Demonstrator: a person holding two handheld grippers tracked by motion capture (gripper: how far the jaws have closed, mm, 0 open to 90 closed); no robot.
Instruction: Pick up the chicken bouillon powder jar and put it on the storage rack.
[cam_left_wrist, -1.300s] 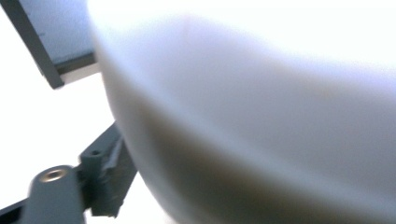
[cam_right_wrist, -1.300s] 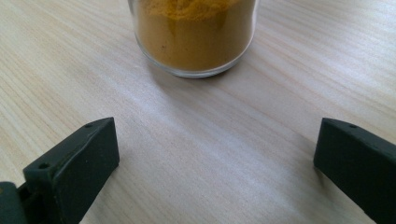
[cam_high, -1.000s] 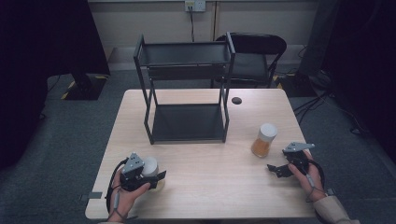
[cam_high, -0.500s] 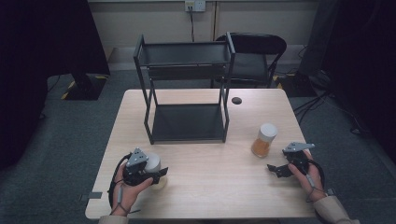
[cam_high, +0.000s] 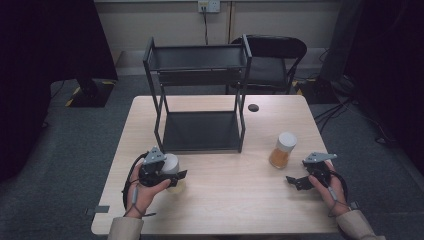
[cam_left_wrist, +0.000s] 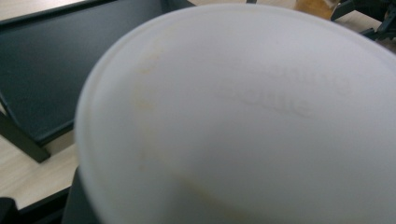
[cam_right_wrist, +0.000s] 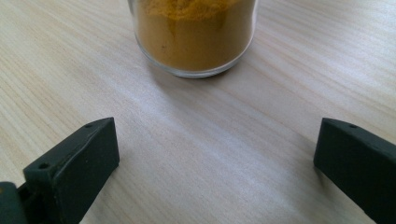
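My left gripper (cam_high: 169, 175) is shut on a jar with a white lid (cam_high: 170, 162) and pale yellow contents, held a little above the table in front of the black two-tier rack (cam_high: 200, 131). The left gripper view has the white lid (cam_left_wrist: 243, 121) pressed close to the camera, with the rack's lower shelf (cam_left_wrist: 51, 70) behind it. A second jar (cam_high: 282, 150) of orange powder with a white lid stands on the table at the right. My right gripper (cam_high: 300, 171) rests just right of it, open; its jaws (cam_right_wrist: 215, 158) face the orange jar (cam_right_wrist: 195, 37) with bare wood between them.
The wooden table (cam_high: 235, 210) carries the rack at its far middle. A small dark round disc (cam_high: 253, 107) lies on the table right of the rack. A black chair (cam_high: 272, 62) stands behind the table. Cables trail on the floor at the right.
My left gripper has lifted the white-lidded jar and carried it right and toward the rack. The right gripper and the orange jar have not moved.
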